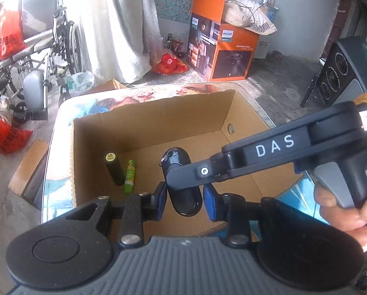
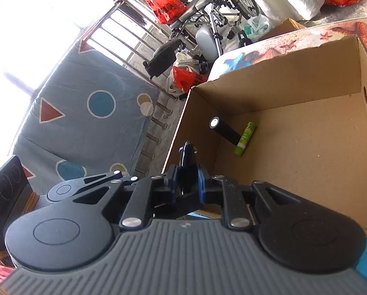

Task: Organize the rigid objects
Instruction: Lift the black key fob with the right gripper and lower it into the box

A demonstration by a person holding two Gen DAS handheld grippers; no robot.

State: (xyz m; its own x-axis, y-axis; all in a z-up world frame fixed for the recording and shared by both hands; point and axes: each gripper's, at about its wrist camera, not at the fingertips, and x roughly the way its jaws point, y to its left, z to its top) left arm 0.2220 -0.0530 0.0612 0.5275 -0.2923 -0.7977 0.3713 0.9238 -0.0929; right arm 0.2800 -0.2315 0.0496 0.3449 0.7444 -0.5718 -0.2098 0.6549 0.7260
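Tongs first: your right tongs [image 2: 187, 180] are clamped on a glossy black oblong case with a small metal ring at its far end [image 1: 183, 186], holding it edge-on between the blue pads. Your left tongs [image 1: 184, 198] straddle that same case, and the pads look slightly clear of its sides, so I read them as open, though the crossing right arm hides part of the gap. The case hangs above the floor of the open brown cardboard box [image 1: 198, 115] on the patterned bench [image 1: 60, 123]. Inside, near the left wall, a dark cylinder with a round cap [image 1: 114, 169] lies just beside a small green printed tube [image 1: 129, 177]. Risk: the glossy shell could slip from that narrow pinch, and crowded tongs may knock each other.
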